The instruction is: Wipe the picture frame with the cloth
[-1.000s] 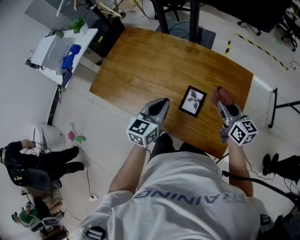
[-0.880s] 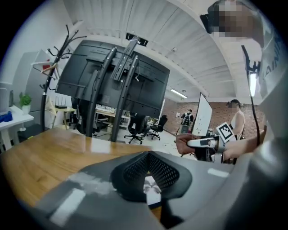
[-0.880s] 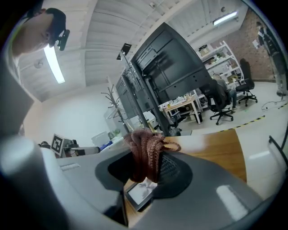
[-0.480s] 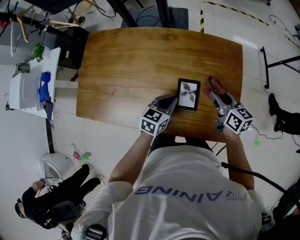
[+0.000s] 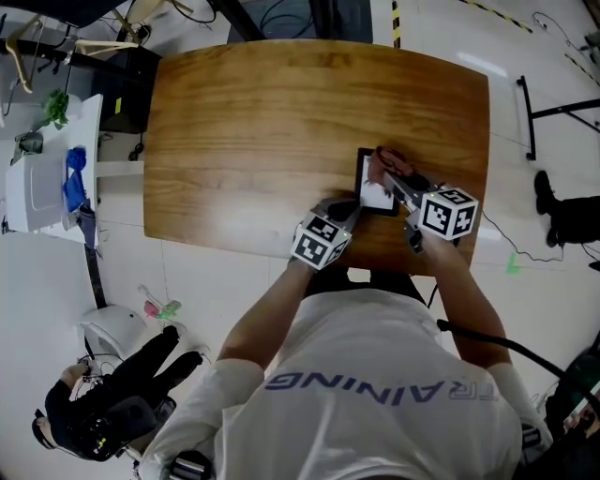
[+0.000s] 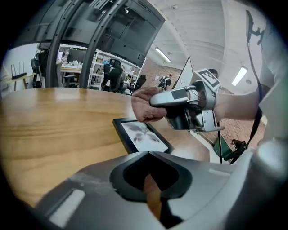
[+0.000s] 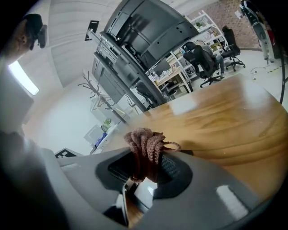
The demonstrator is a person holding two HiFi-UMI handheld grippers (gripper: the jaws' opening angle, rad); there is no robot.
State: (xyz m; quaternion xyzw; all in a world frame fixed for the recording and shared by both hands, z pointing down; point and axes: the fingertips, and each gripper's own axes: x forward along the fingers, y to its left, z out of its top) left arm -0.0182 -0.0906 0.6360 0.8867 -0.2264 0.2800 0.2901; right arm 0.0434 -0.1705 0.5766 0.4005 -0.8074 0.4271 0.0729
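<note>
Near table (image 5: 262,112) front edge: picture frame (image 5: 377,197) | right hand-held gripper (image 5: 392,178) clamps cloth (image 5: 389,161) | left hand-held gripper (image 5: 349,208) clenched

Your wooden table (image 5: 262,112) stands on a pale, glossy floor (image 5: 56,281). To your left a white cart (image 5: 33,187) sits near a black box (image 5: 127,89). Yellow-and-black tape (image 5: 395,11) marks the floor beyond. Farther off you have white shelving (image 6: 105,67), office chairs (image 7: 207,60) and ceiling strip lights (image 6: 163,55).

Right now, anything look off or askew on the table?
Nothing stands out. The picture frame lies flat on the table, with no damage showing. The right gripper is shut on the cloth, which is bunched over the frame's far end. The left gripper is shut and empty by the frame's near edge.
</note>
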